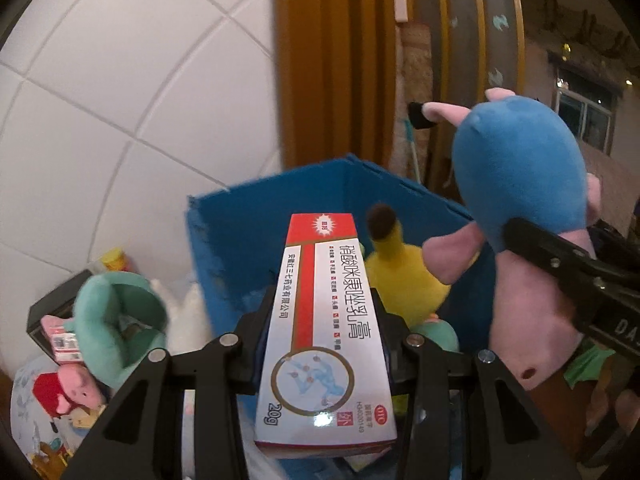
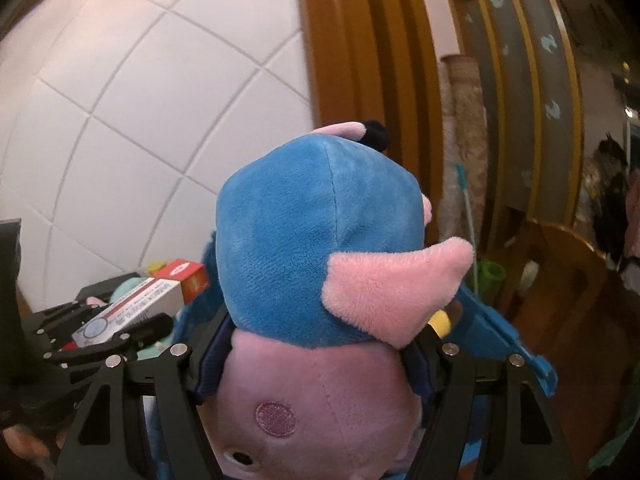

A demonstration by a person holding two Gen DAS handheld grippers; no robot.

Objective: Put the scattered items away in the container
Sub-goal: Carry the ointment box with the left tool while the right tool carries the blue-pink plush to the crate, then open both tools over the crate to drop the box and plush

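Observation:
My left gripper [image 1: 324, 320] is shut on a white and red ointment box [image 1: 324, 320] and holds it above the open blue bin [image 1: 224, 248]. My right gripper [image 2: 316, 356] is shut on a pink pig plush in a blue dress [image 2: 316, 240], held over the bin's right side; the plush also shows in the left wrist view [image 1: 520, 184]. A yellow plush [image 1: 400, 272] and a teal plush [image 1: 436, 332] lie inside the bin. The ointment box and left gripper [image 2: 116, 330] show at the left of the right wrist view.
Left of the bin lie a green plush [image 1: 116, 320], a small pig plush in red [image 1: 68, 392], a small pink box [image 1: 64, 340], a yellow item [image 1: 114, 260] and a black box [image 1: 56, 300]. A white tiled wall [image 1: 140, 80] and a wooden door frame [image 1: 332, 60] stand behind.

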